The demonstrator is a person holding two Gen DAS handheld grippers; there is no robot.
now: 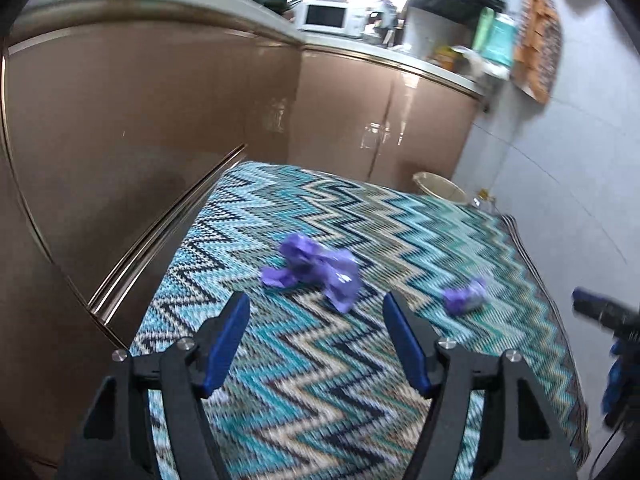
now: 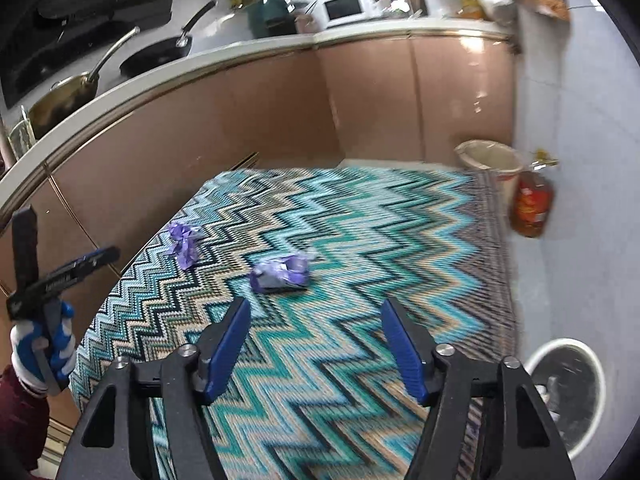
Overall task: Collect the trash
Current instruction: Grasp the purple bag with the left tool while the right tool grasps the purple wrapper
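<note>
Approach step: left gripper [image 1: 316, 308] and right gripper [image 2: 315, 312] both agape, empty; 2 purple wrappers [image 1: 316, 268] [image 2: 280, 274] on rug [image 1: 320, 380]; next, descend and pinch.

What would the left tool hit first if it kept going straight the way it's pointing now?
Probably the larger crumpled purple wrapper on the zigzag-patterned teal rug. It lies just ahead of the open left tool, about centred between the tips, though depth is hard to judge.

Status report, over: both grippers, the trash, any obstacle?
Left gripper open, empty. Right gripper open, empty. Two purple wrappers on rug, untouched. Nothing in the way.
</note>
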